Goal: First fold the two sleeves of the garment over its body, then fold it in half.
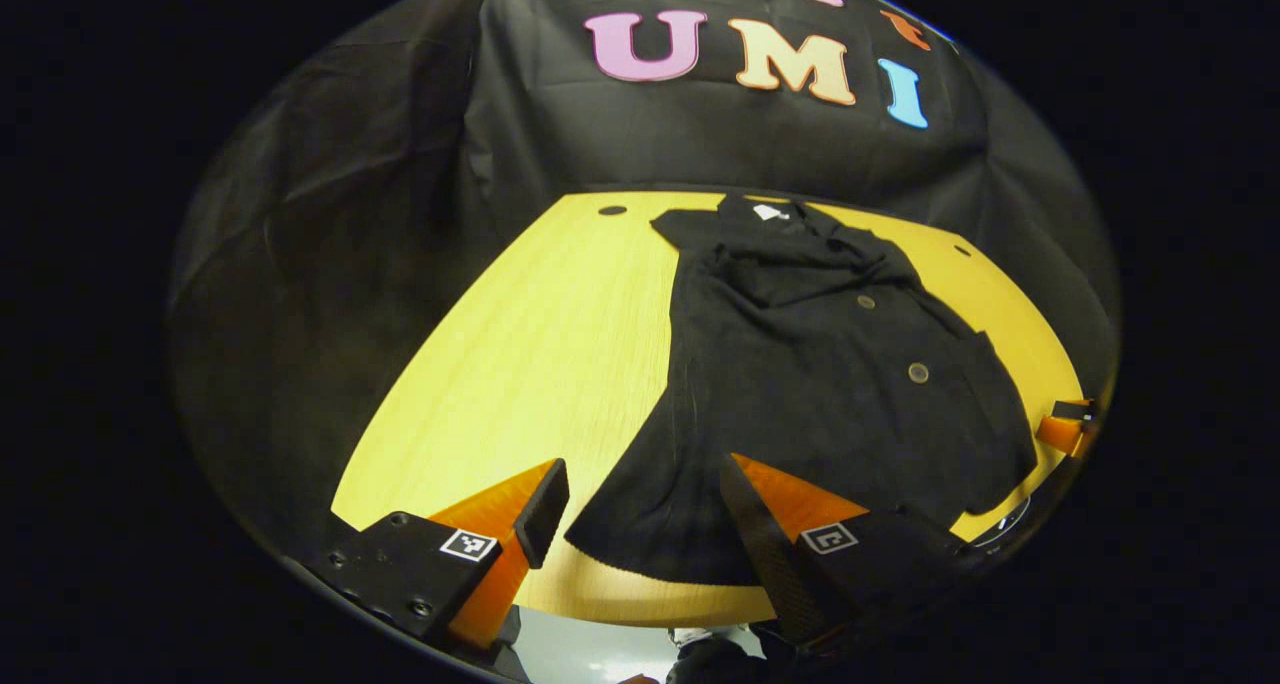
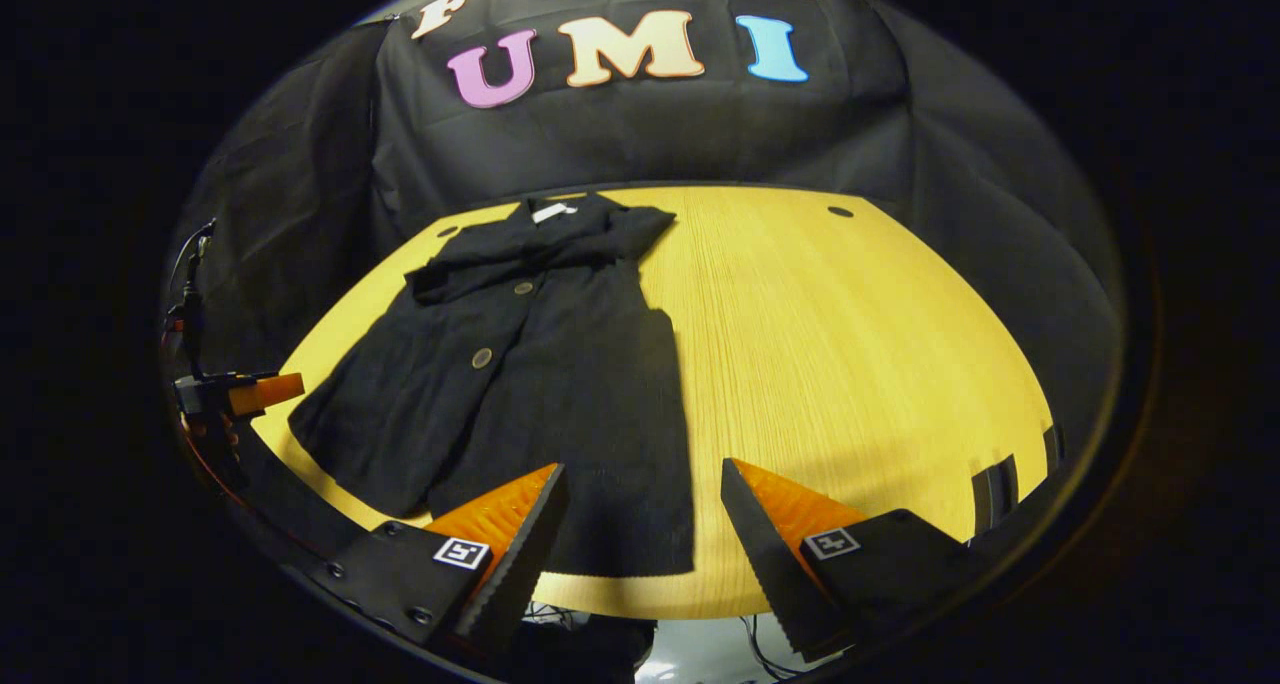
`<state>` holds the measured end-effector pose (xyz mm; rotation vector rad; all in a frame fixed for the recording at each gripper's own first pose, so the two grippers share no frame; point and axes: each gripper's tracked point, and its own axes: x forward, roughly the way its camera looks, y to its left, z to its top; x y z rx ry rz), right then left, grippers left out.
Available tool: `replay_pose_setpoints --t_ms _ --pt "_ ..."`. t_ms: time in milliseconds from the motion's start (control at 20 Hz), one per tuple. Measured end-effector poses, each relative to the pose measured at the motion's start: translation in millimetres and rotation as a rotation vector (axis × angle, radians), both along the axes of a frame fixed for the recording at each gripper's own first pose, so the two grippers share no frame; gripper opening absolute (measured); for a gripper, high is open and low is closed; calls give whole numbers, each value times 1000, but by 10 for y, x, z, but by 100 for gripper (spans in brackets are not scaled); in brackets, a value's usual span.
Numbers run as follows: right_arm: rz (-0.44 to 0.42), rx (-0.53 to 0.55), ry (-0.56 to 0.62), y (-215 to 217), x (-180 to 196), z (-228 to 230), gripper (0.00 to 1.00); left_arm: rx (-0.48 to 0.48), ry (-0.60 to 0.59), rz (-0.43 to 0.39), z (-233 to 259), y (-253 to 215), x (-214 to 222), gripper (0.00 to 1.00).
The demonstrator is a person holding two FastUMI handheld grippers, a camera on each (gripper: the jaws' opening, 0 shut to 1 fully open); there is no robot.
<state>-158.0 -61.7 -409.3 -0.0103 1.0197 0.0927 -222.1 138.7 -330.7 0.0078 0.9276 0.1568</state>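
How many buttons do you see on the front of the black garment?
2. One button sits on the chest, below the collar; the other is lower, near the middle of the garment. Folds may hide more.

Shirt hem [image 1: 640, 554]: partly hidden behind left gripper's fingers [image 1: 760, 539].
Collar label [image 2: 553, 212]: too small to tell.
Other gripper [image 1: 1068, 426]: cut off at edge.
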Motion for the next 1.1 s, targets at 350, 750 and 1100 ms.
replay_pose_setpoints --t_ms 350,750,1100 --pt "6 -71 78 47 -161 -300 98 -33 58 -5 -294 26 -167 95" --pt "59 -18 47 289 -139 -356 54 -68 -12 -117 -325 -101 -131 80" --pt "63 52 92 315 -156 -322 2 -143 15 -78 -282 -255 -168 0"
